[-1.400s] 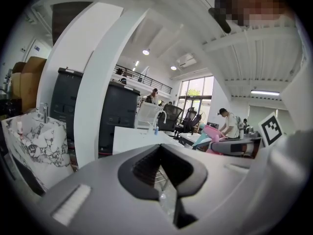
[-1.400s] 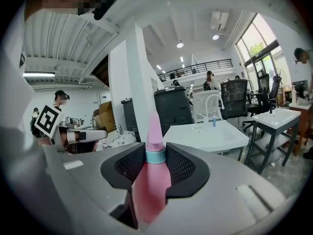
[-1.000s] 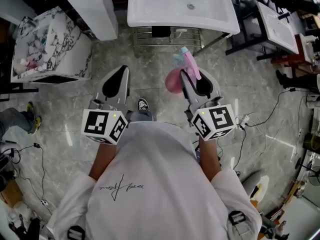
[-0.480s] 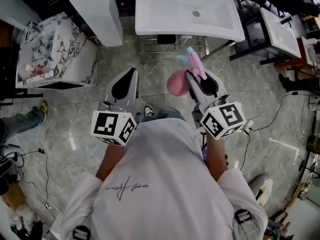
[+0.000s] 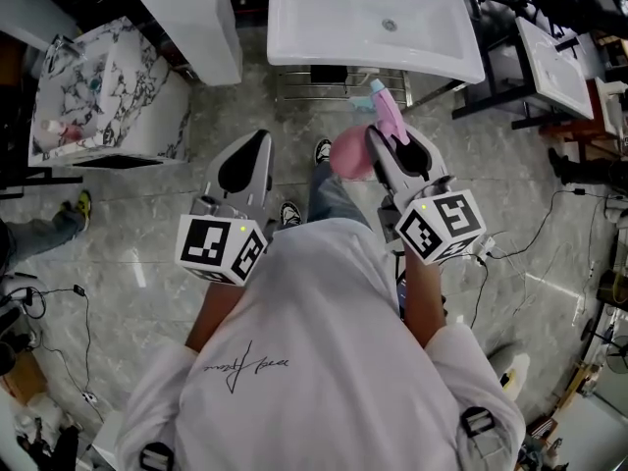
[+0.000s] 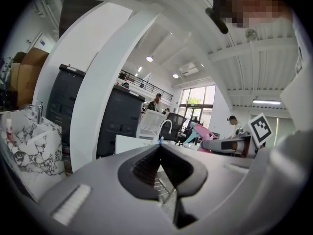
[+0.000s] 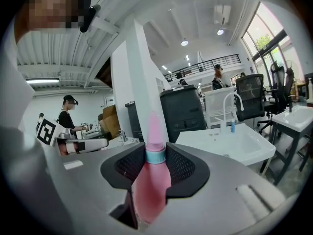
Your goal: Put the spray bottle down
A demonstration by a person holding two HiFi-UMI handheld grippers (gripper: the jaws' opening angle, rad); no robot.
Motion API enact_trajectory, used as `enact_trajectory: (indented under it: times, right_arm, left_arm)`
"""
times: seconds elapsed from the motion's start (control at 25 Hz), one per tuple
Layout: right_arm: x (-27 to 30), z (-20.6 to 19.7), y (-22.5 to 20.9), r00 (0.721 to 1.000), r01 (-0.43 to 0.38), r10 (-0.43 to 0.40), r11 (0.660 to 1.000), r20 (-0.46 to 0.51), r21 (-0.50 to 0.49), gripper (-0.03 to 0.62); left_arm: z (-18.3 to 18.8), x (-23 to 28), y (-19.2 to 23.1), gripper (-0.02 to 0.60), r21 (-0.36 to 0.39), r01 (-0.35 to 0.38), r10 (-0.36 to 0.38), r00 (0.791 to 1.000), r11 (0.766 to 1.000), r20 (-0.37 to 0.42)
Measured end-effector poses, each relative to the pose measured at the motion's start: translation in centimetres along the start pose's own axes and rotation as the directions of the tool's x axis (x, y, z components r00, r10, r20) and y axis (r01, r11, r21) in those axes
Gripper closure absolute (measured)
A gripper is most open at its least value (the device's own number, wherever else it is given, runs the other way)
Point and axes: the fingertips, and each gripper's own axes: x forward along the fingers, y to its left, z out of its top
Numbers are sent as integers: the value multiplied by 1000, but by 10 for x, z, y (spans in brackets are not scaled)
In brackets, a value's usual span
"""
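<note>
A pink spray bottle (image 5: 350, 153) with a light blue nozzle sticks out forward from my right gripper (image 5: 392, 143), which is shut on it. In the right gripper view the bottle (image 7: 154, 131) stands upright between the black pads, with its blue collar level with them. My left gripper (image 5: 253, 147) is held beside it at the same height, jaws shut with nothing between them; in its own view the left gripper (image 6: 159, 149) has its tips meeting. Both grippers hover over the marble floor, just short of the white sink (image 5: 343, 27).
A metal rack (image 5: 339, 78) sits under the white sink. A marble-patterned basin (image 5: 88, 96) and a white column (image 5: 186, 18) stand at the left, another white basin (image 5: 554, 57) at the right. Cables (image 5: 549, 214) trail over the floor. Someone's shoe (image 5: 82, 204) shows at the left edge.
The person has stepped forward, one foot now ahead. Both grippers, the right one still holding the bottle, have come closer to the white sink.
</note>
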Motion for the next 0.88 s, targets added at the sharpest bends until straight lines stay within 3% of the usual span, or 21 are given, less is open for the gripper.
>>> enact_trajectory:
  times: [0.32, 0.6, 0.88]
  right_arm:
    - [27, 13, -33, 999, -15, 14, 1000, 39, 10, 467]
    - [71, 28, -84, 999, -30, 29, 999, 33, 17, 467]
    - [124, 48, -133, 997, -72, 71, 997, 15, 35, 467]
  left_arm:
    - [4, 34, 12, 531, 18, -32, 32, 999, 999, 4]
    - [23, 94, 20, 531, 66, -25, 25, 1000, 997, -3]
    - [37, 164, 31, 531, 51, -48, 49, 999, 998, -17]
